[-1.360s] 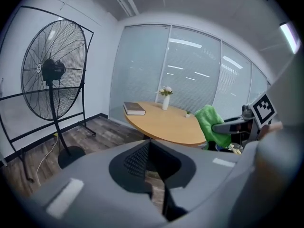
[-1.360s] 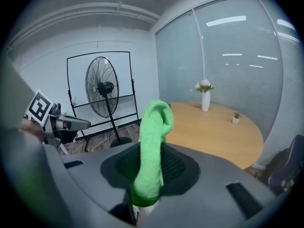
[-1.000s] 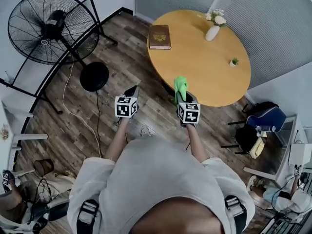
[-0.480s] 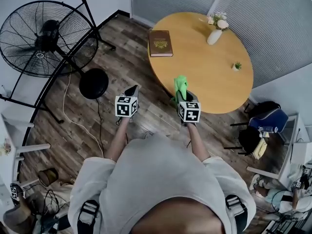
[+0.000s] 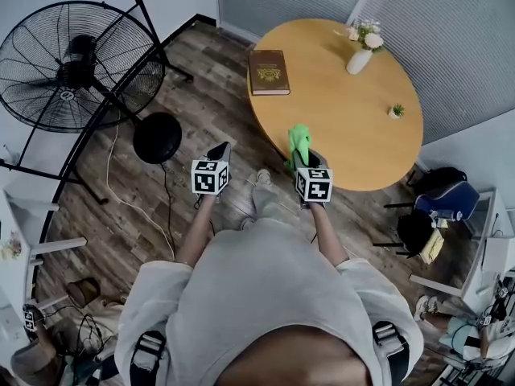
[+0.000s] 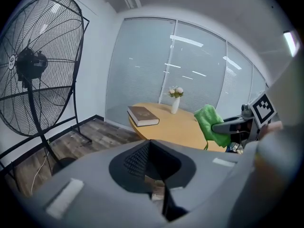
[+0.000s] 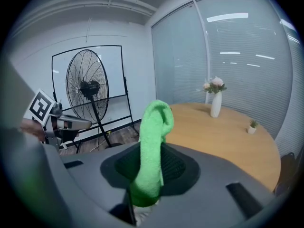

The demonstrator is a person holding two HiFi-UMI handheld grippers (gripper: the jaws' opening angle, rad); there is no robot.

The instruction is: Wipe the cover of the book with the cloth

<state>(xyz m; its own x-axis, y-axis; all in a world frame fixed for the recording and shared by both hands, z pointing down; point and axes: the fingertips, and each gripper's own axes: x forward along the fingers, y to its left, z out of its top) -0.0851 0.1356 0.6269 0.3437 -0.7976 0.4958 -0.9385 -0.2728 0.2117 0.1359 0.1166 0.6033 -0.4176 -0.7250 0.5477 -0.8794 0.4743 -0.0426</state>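
A brown book (image 5: 269, 71) lies flat at the left edge of the round wooden table (image 5: 354, 127); the left gripper view shows the book (image 6: 142, 115) too. My right gripper (image 5: 301, 159) is shut on a green cloth (image 5: 298, 143), held at the table's near edge and well short of the book. In the right gripper view the cloth (image 7: 152, 151) stands up out of the jaws. My left gripper (image 5: 217, 152) hangs over the wooden floor to the left of the table, jaws together with nothing in them.
A white vase of flowers (image 5: 360, 57) and a tiny potted plant (image 5: 396, 111) stand on the far side of the table. A big black floor fan (image 5: 76, 63) with its round base (image 5: 157, 137) stands at the left. Bags (image 5: 438, 203) sit at the right.
The person has stepped slightly nearer the table and a foot now shows on the floor. Both grippers keep the same pose, the cloth still in the right one.
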